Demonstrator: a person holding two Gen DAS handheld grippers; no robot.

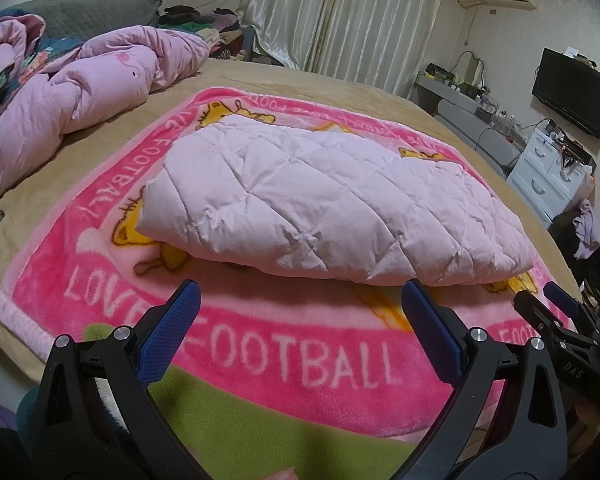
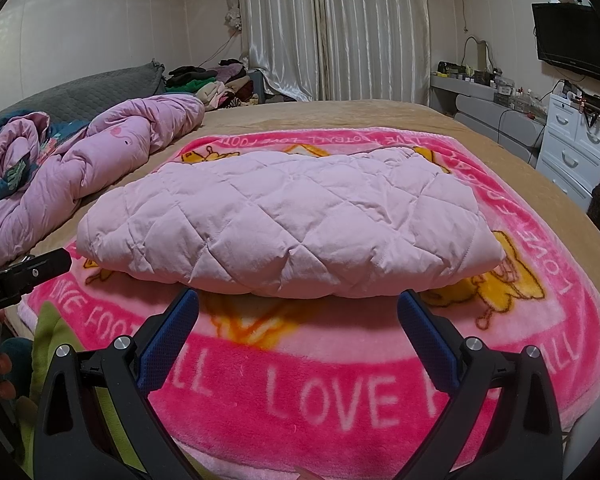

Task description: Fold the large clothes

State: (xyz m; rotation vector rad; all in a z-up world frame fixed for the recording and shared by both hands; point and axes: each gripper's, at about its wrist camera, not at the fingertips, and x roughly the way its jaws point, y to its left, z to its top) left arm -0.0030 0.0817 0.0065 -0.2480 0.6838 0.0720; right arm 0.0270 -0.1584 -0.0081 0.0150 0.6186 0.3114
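The folded quilted coat (image 2: 288,220) lies mid-frame on the blanket (image 2: 340,400), long axis left-right, just beyond both the left gripper (image 1: 300,304) and right gripper (image 2: 298,312), fingers released, empty.

Black clamps, blue pads, silver screws

The left gripper (image 1: 300,300) shows black plastic arms, each finger faced with a dimpled blue pad (image 1: 172,332), round silver screws at the pivots. The right gripper (image 2: 298,308) is built the same, blue pads (image 2: 428,340) and all. White letters "DAS" sit on its black body in the left view. Bare fingertips (image 2: 2,376) peek in, skin pale pink.
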